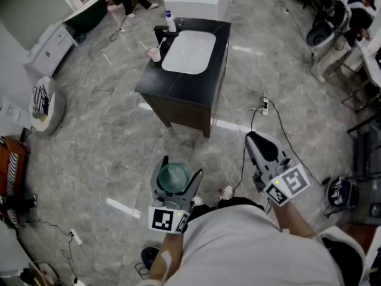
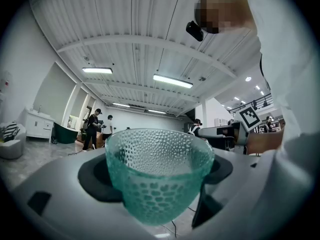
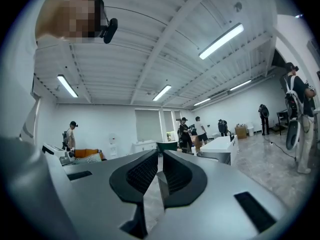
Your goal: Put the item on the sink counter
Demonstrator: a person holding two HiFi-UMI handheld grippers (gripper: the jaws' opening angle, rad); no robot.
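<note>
Carry step, I'd say: the left tool (image 1: 177, 174) is clamped on a teal dimpled cup (image 2: 159, 169), jaws spread wide round its sides. The cup is upright and looks empty, though through that bumpy glass I can't be totally sure. It's well short of the black sink surface (image 1: 202, 88), which sits ahead across a stretch of floor. The right tool (image 3: 160, 170) has its jaws pressed together with nothing in them, held level. The next move, I reckon, is to walk up and reach over a bare bit of the surface beside the basin (image 1: 189, 51), clear of the pink cup (image 1: 155, 54) and bottle (image 1: 171, 21) at the far left corner. Then set it down flat before letting go. Only the head view shows the surface and the gap to it. The left tool view shows the pads actually on the cup, and the right tool view shows those jaws closed, which is hard to read from above.
</note>
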